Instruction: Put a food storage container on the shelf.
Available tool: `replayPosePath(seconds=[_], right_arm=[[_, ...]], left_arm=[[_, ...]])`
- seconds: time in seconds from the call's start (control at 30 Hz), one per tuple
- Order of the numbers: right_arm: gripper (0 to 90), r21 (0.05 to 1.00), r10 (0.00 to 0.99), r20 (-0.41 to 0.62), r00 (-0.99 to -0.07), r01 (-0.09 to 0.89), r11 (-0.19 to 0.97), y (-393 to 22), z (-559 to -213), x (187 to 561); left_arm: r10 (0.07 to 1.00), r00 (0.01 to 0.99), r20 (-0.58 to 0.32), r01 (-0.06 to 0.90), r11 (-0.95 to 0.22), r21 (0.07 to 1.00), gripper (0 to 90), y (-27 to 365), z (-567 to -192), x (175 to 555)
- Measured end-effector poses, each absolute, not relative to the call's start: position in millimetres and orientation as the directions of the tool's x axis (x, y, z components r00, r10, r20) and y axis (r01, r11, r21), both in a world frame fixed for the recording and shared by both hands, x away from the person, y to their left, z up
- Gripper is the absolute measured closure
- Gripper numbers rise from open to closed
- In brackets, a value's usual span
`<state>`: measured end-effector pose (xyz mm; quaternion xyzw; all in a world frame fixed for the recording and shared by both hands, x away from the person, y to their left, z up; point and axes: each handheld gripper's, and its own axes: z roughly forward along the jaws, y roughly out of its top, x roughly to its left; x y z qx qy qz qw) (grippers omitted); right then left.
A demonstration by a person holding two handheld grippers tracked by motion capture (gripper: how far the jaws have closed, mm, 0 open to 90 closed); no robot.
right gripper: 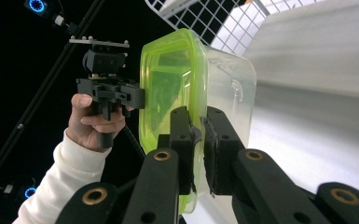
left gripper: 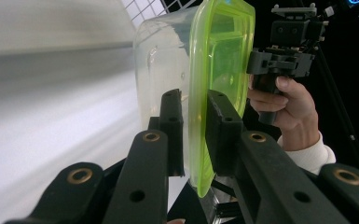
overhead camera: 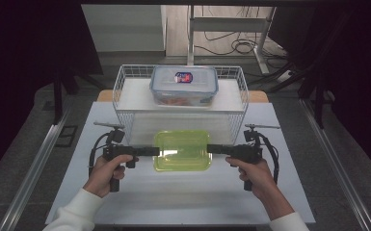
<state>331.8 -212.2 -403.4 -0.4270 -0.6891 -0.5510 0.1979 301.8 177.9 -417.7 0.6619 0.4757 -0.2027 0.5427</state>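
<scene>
A clear plastic container with a lime-green lid point(overhead camera: 181, 150) hangs just above the white table, in front of the wire basket. My left gripper point(overhead camera: 155, 151) is shut on the rim at its left end, and my right gripper point(overhead camera: 210, 148) is shut on the rim at its right end. In the left gripper view the green lid point(left gripper: 219, 70) runs edge-on between the black jaws, one pad on the lid side and one against the clear tub. The right gripper view shows the same grip on the green lid point(right gripper: 168, 88), with the other hand and its gripper beyond.
A white wire basket point(overhead camera: 125, 103) stands behind the container on the table. Inside it sits a clear box with a blue-clipped lid point(overhead camera: 184, 84). The white tabletop point(overhead camera: 183, 197) stretches toward the person. Metal rails run along both sides of the table.
</scene>
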Motion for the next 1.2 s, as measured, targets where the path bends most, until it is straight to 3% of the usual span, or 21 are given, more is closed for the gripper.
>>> replayPosePath(seconds=[1.2], right_arm=[[82.4, 0.663, 0.364, 0.704, -0.61, 0.748, -0.028, -216, -307, 378]], left_arm=[[0.431, 0.541, -0.722, 0.797, 0.011, 0.604, 78.3, 175, -306, 358]])
